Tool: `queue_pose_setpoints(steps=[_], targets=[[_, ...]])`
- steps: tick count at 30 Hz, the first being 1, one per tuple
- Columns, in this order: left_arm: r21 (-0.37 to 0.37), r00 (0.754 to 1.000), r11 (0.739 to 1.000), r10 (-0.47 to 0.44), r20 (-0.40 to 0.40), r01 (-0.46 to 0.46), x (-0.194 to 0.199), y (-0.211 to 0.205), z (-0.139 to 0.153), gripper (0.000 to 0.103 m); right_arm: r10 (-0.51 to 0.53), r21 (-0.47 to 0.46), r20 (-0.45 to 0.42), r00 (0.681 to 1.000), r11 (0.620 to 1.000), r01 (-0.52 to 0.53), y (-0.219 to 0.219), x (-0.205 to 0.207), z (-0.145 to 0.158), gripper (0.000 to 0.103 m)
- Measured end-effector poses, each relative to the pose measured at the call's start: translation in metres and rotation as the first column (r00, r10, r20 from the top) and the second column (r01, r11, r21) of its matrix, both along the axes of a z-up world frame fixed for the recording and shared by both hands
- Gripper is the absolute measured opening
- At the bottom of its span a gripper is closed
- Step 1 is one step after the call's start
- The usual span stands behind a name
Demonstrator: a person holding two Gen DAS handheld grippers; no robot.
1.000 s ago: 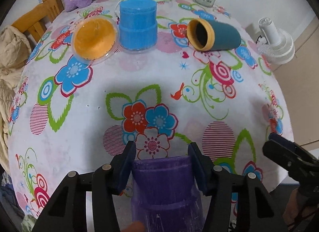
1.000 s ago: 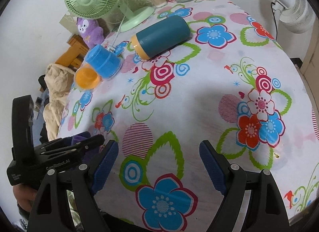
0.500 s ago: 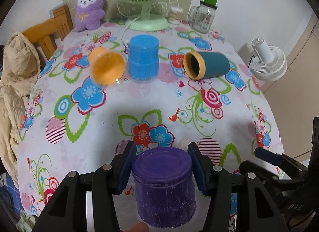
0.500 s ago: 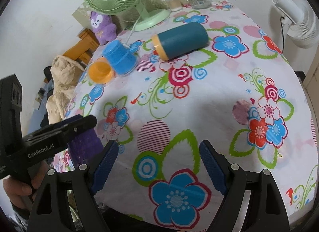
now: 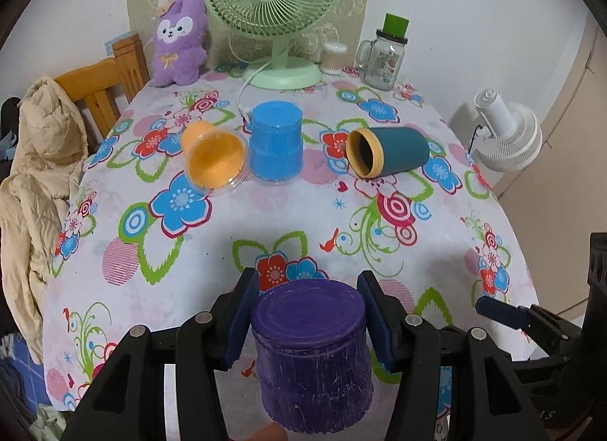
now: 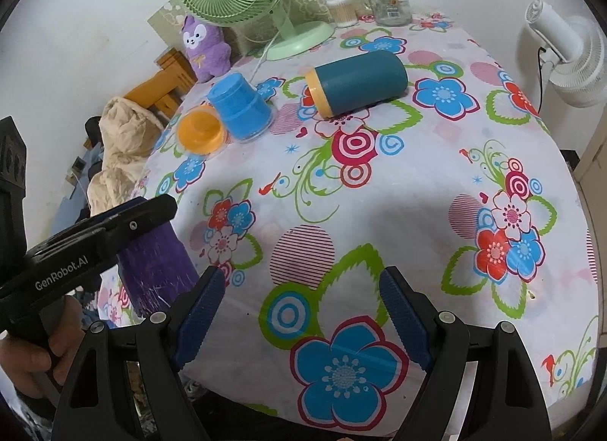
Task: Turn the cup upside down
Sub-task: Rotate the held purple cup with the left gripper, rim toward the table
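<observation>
My left gripper is shut on a purple cup, held upside down with its base up, at the table's near edge. It also shows in the right wrist view under the left gripper. My right gripper is open and empty over the near edge. A blue cup stands upside down at mid table. An orange cup lies on its side to the left of it. A teal cup with a yellow rim lies on its side to the right.
The flowered tablecloth covers the table. A green fan, a purple plush, a glass jar mug and a small container stand at the back. A white fan is off the right side; a chair with a coat is left.
The left gripper has tipped the purple cup from pointing forward to base-up and drawn back from the table. The right gripper stayed open and pulled back slightly.
</observation>
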State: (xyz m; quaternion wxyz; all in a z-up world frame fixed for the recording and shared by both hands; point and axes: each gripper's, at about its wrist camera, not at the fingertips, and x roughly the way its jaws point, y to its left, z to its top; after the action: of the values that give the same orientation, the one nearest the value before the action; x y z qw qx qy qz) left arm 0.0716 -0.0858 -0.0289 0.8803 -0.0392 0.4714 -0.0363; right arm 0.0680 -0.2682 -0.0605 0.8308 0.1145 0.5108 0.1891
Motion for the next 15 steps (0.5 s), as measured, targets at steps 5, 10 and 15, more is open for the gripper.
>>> queue_pose_setpoints(steps=[5,10,15], targets=[[-0.004,0.999,1.0,0.023,0.042,-0.023,-0.0002,0.0011,0.0027,0.056,0.002,-0.002,0.002,1.0,1.0,-0.002,-0.0005,0.0006,0.0,0.085],[-0.005,0.998,1.0,0.031,0.057,-0.031,0.0004,0.0005,0.0042,0.056,0.002,-0.002,0.002,1.0,1.0,-0.002,-0.0004,0.0005,-0.0001,0.085],[-0.003,0.995,0.999,0.047,0.093,-0.047,-0.0022,0.0013,0.0095,0.056,0.002,-0.002,0.002,1.0,1.0,-0.002,-0.0004,0.0008,-0.0008,0.085]])
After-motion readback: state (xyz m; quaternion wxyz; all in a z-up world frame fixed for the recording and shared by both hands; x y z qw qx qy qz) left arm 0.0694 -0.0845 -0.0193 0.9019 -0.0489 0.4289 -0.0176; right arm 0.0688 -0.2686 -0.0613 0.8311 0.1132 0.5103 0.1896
